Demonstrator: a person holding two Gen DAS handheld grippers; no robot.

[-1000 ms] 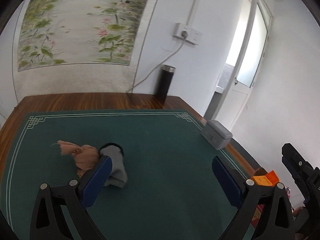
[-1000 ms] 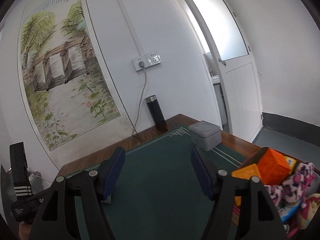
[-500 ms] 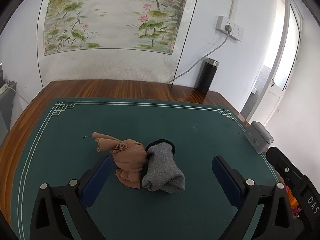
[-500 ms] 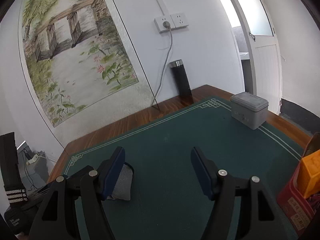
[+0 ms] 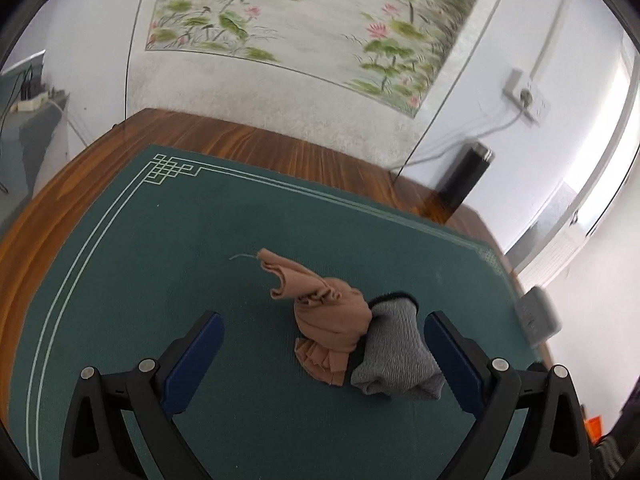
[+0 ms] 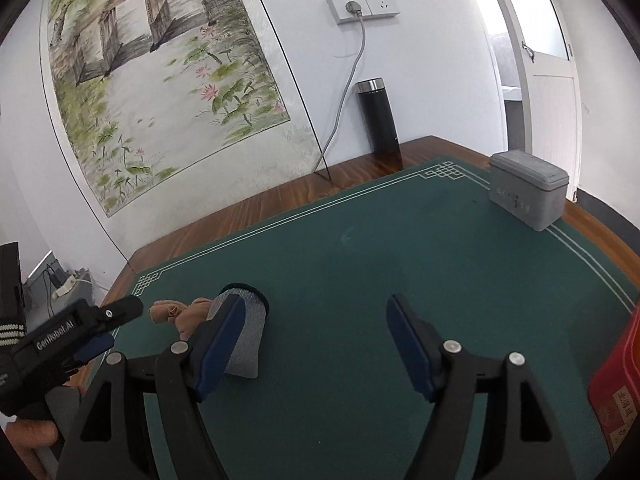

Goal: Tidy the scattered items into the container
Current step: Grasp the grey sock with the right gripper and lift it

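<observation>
Now | left claw (image 5: 322,354) wide open, straddling socks (image 5: 360,340) | right claw (image 6: 316,340) wide open, empty

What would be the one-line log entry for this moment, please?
left gripper: open, fingers astride tan sock and grey sock | right gripper: open, empty | socks touching on green mat

A home room: lotus scroll painting (image 6: 168,60) above a wooden table (image 5: 248,140) with a green mat (image 6: 400,260).

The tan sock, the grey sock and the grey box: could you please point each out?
tan sock (image 5: 332,320), left wrist view, bunched middle.
grey sock (image 5: 396,360), left wrist view, ribbed body.
grey box (image 6: 528,190), right wrist view, front wall.
</observation>
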